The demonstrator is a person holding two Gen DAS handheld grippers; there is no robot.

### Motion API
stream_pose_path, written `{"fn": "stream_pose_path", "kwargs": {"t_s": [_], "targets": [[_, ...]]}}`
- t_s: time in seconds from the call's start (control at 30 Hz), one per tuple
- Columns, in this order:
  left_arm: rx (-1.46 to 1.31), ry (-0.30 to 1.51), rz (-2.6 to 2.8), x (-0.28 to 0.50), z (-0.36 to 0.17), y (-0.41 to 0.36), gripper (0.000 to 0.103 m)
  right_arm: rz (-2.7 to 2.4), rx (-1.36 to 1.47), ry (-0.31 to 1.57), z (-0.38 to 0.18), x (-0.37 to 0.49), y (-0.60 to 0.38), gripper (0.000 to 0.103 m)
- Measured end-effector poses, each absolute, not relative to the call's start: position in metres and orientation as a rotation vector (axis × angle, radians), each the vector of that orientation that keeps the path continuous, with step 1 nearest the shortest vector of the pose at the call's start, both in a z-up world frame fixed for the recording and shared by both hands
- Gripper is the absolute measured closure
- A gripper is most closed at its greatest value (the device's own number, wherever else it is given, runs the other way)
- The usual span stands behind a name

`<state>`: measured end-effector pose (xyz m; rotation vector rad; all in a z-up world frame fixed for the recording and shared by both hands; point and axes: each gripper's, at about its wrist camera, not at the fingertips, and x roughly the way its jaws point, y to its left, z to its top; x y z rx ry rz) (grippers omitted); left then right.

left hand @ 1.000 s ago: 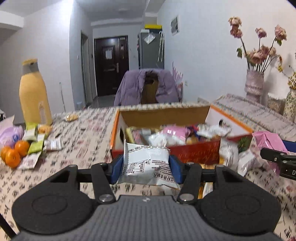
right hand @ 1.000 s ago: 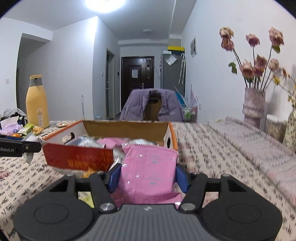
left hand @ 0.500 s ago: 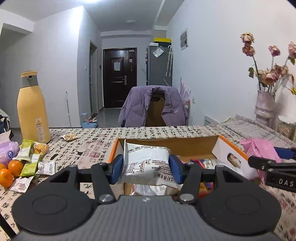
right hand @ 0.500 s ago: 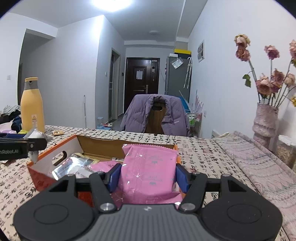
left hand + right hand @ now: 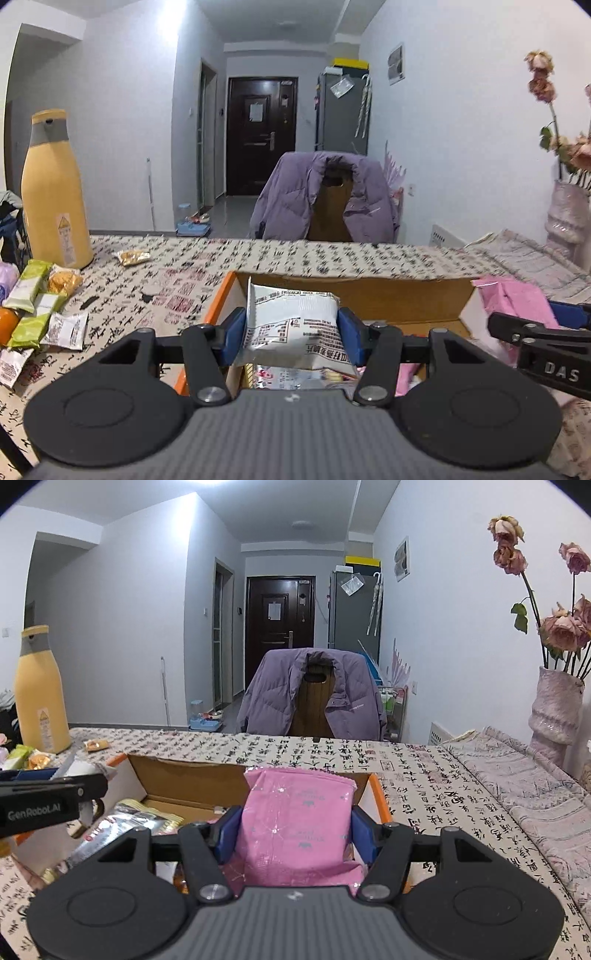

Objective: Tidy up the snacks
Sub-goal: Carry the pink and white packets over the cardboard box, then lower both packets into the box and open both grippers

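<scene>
1. Seen from the left wrist, the left gripper (image 5: 291, 334) has its blue pads clamped on the two sides of a white snack packet (image 5: 293, 323), which is held above the open cardboard box (image 5: 369, 297) on the patterned tablecloth (image 5: 177, 273). More wrapped snacks lie inside the box below the packet. At the right edge the right gripper (image 5: 546, 325) holds a pink packet (image 5: 511, 301) over the box's right end. Loose snack bars (image 5: 35, 299) and an orange (image 5: 6, 325) lie at the far left, beside a tall yellow bottle (image 5: 53, 192). A chair with a purple jacket (image 5: 321, 195) stands behind the table.

2. Seen from the right wrist, the right gripper (image 5: 295, 834) is clamped on the pink packet (image 5: 295, 823), held upright over the box (image 5: 192, 775), near its right wall. A silver packet (image 5: 129, 819) lies inside the box to the left. The left gripper (image 5: 48, 794) reaches in from the left edge over the box's left end. A vase of dried roses (image 5: 554, 709) stands far right.
</scene>
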<state>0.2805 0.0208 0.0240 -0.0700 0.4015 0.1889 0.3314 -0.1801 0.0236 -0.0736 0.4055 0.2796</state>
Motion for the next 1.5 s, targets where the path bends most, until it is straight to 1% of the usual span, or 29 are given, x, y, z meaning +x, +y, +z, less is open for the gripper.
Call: {"fn": "stream_pose_path", "kwargs": {"t_s": [0.07,0.17,0.2,0.27,0.3,0.33,0.37,0.4,0.43,0.6,0.93,1.17,1.5], "targets": [[-0.080,0.410,0.188,0.284,0.017,0.023,0.049,0.275,-0.079,0.406,0.017,0.334,-0.179,0.042],[-0.087,0.414,0.176,0.287,0.008,0.025,0.046,0.277,-0.056,0.404,0.010,0.338,-0.183,0.042],[-0.086,0.413,0.173,0.287,0.006,0.026,0.042,0.281,-0.055,0.402,0.007,0.338,-0.183,0.042],[-0.089,0.411,0.160,0.287,0.003,0.028,0.038,0.285,-0.064,0.400,0.004,0.339,-0.183,0.042],[-0.099,0.409,0.151,0.287,0.003,0.030,0.032,0.285,-0.068,0.395,0.004,0.338,-0.182,0.041],[-0.107,0.405,0.143,0.287,0.003,0.031,0.026,0.287,-0.066,0.391,0.004,0.338,-0.183,0.037],[-0.116,0.395,0.135,0.285,0.004,0.032,0.022,0.290,-0.057,0.387,0.005,0.337,-0.184,0.021],[-0.126,0.381,0.130,0.282,0.005,0.034,0.011,0.295,-0.047,0.381,0.005,0.336,-0.186,0.003],[-0.135,0.367,0.132,0.279,0.006,0.035,0.000,0.296,-0.035,0.368,0.006,0.333,-0.189,0.000],[-0.152,0.306,0.133,0.269,0.012,0.037,0.000,0.286,-0.012,0.324,0.008,0.327,-0.197,0.000],[-0.130,0.295,0.169,0.265,0.024,0.029,0.000,0.260,-0.027,0.294,0.013,0.325,-0.197,0.000],[-0.136,0.277,0.144,0.241,0.045,0.030,0.000,0.276,-0.056,0.267,0.045,0.300,-0.197,0.000],[-0.112,0.263,0.112,0.191,0.061,0.020,0.000,0.283,-0.086,0.286,0.056,0.248,-0.206,0.000]]}}
